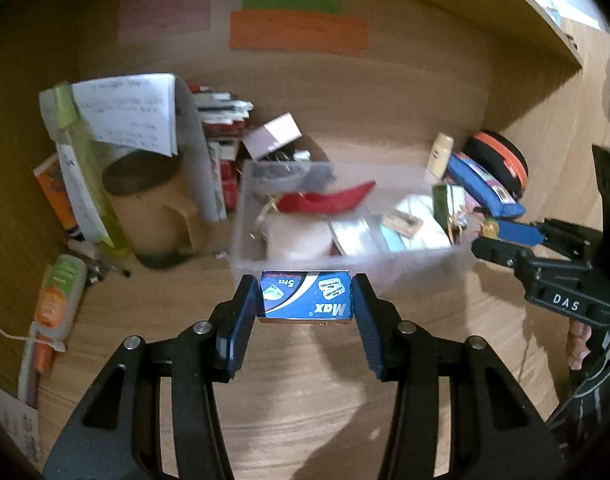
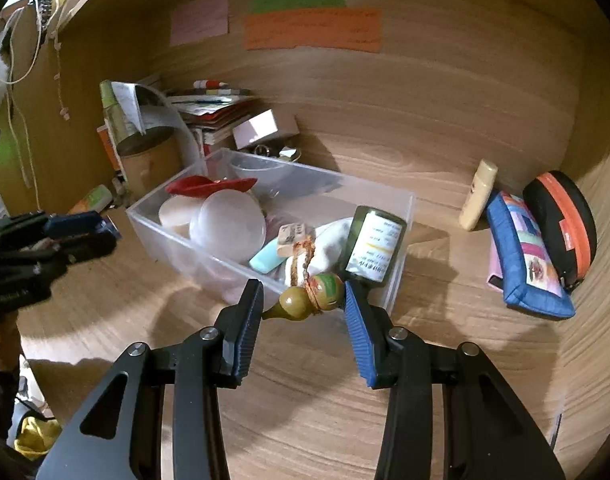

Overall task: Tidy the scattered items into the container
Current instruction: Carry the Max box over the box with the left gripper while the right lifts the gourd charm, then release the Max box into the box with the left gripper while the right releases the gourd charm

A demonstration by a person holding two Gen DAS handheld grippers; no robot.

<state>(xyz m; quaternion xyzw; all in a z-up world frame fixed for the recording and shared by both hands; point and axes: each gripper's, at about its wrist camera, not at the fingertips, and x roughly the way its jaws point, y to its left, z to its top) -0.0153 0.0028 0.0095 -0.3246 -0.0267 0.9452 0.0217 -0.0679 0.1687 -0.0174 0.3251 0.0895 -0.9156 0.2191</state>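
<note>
A clear plastic container (image 1: pixel 421 268) stands on the wooden desk, holding a red piece, white rounds, a pale blue tube and a green-backed card; it also shows in the right wrist view (image 2: pixel 157 224). My left gripper (image 1: pixel 305 296) is shut on a blue "Max" box (image 1: pixel 305 294), held just before the container's near wall. My right gripper (image 2: pixel 303 298) is shut on a small gourd ornament (image 2: pixel 311 296) with a braided cord, at the container's near right corner. The right gripper also shows in the left wrist view (image 1: pixel 501 240), at the container's right end.
A blue patterned pouch (image 2: pixel 525 256), a black-and-orange case (image 2: pixel 561 224) and a cream bottle (image 2: pixel 477 196) lie at the right. A brown mug (image 1: pixel 157 208), papers and stacked books (image 1: pixel 221 128) stand at the back left. An orange-green tube (image 1: pixel 57 296) lies at the left.
</note>
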